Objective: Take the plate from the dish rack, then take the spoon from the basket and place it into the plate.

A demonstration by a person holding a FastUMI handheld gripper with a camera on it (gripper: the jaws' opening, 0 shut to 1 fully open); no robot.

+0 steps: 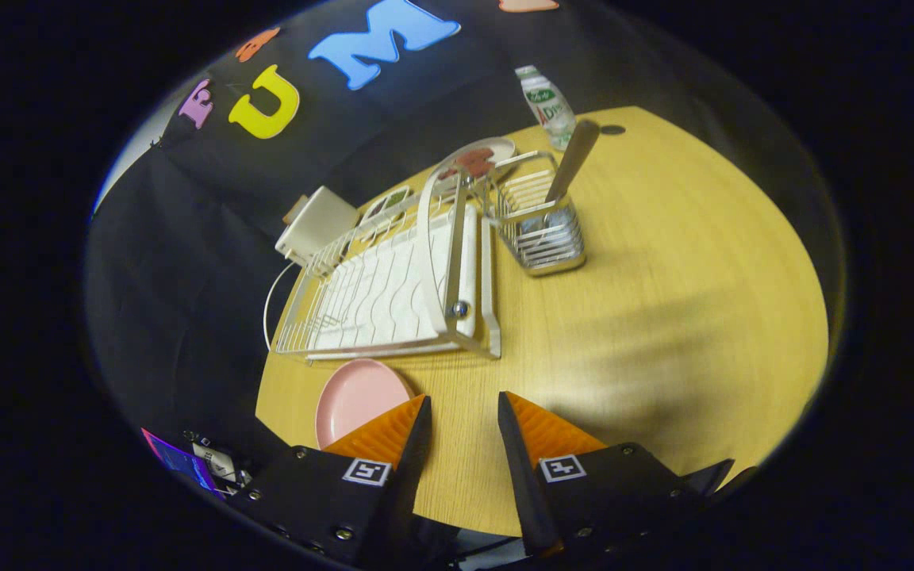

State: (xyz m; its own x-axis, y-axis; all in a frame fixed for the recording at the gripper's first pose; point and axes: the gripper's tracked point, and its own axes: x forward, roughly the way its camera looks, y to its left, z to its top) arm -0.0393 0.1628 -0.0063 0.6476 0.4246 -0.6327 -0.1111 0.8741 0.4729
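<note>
The plate [358, 396] is pink, round and shallow, lying flat on the wooden table [663, 317] just near of the rack [393, 285] and partly hidden behind the left finger. The spoon [572, 162] stands in the wire basket [540, 226] at the rack's far right corner, bowl down among the wires, with only its smooth, rounded handle showing clearly. Its long axis runs nearly upright, and the handle leans up and to the right, out over the basket's rim.

The gripper [463, 408] is open about halfway, with bare table showing in the gap between its fingers. It holds nothing and presses on nothing; the left finger overlaps the plate's right edge in the view, though whether they touch cannot be told.

The rack is white wire over a white ribbed drain tray, with a tall hoop standing across its right end, and its slots hold no dishes. Beyond it lie a pale plate with a reddish pattern [477, 159] and a white box [316, 224], and a bottle [546, 103] stands at the far edge of the table.
</note>
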